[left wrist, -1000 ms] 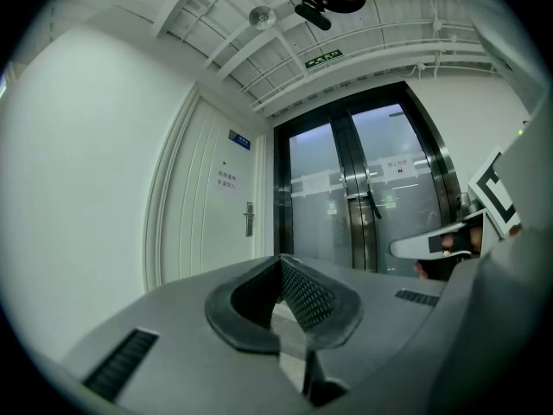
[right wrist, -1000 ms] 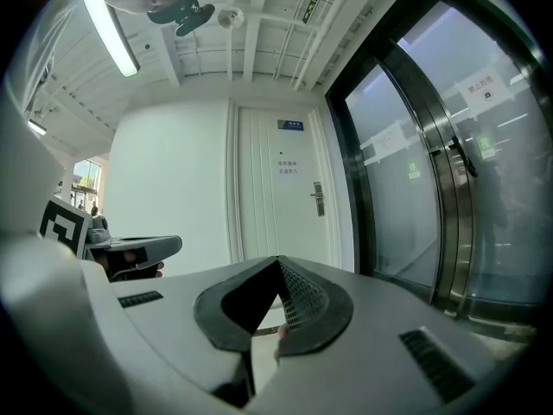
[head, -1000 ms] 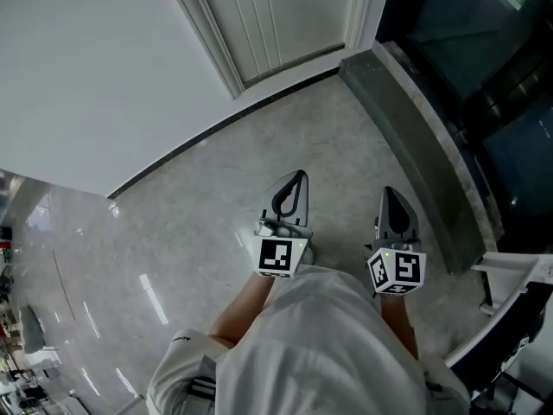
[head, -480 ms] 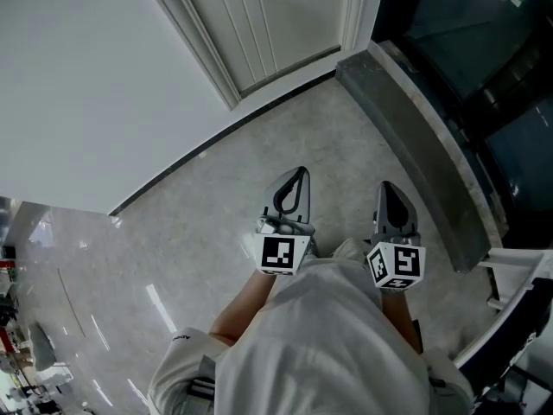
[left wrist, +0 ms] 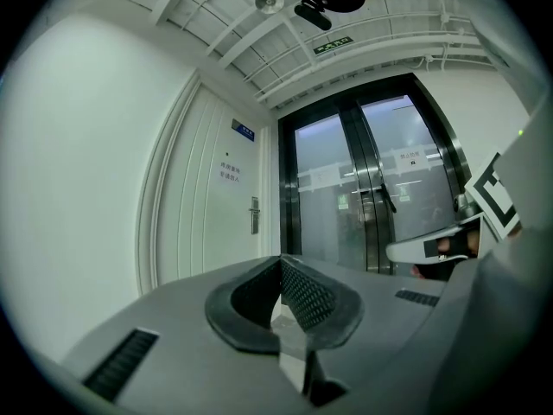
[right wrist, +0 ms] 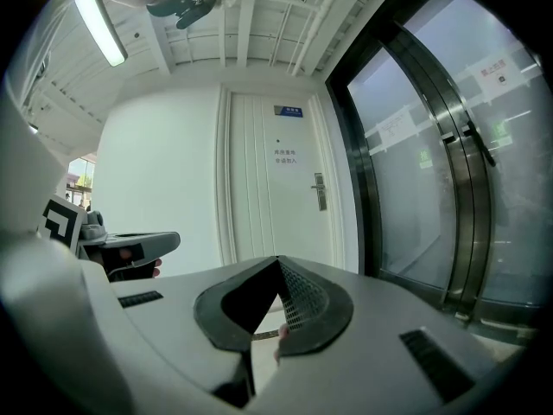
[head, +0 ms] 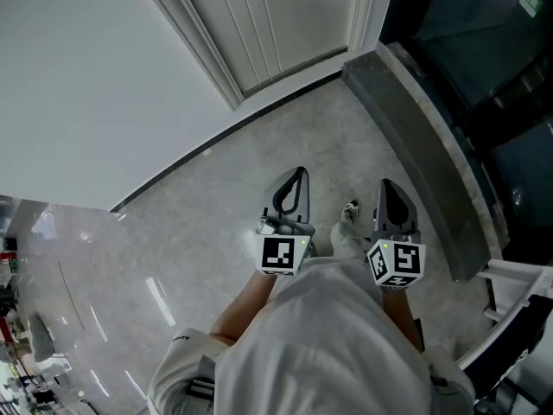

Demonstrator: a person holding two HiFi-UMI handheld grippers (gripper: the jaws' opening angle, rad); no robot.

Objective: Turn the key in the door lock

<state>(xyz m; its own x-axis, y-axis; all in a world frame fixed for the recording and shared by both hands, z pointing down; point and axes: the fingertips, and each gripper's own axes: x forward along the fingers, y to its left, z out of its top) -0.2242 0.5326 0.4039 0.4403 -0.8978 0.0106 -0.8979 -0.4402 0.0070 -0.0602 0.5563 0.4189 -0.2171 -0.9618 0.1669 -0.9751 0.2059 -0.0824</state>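
Note:
A white panelled door (head: pixel 276 15) stands ahead across the pale stone floor. Its lever handle with lock plate (left wrist: pixel 253 216) shows small and far in the left gripper view, and the same handle (right wrist: pixel 319 192) in the right gripper view. No key can be made out at this distance. My left gripper (head: pixel 300 174) and right gripper (head: pixel 386 185) are held side by side in front of my body, pointing at the door. Both are shut, tips meeting, with nothing seen held: left gripper (left wrist: pixel 281 259), right gripper (right wrist: pixel 278 260).
Dark glass double doors (head: pixel 484 59) with bar handles (left wrist: pixel 380 199) stand right of the white door, behind a raised stone threshold (head: pixel 415 137). A white wall (head: pixel 86 76) runs along the left. My shoe (head: pixel 350 211) shows between the grippers. A white frame (head: pixel 518 292) sits at lower right.
Both grippers have moved forward toward the door together, still shut. A shoe has stepped into view between them.

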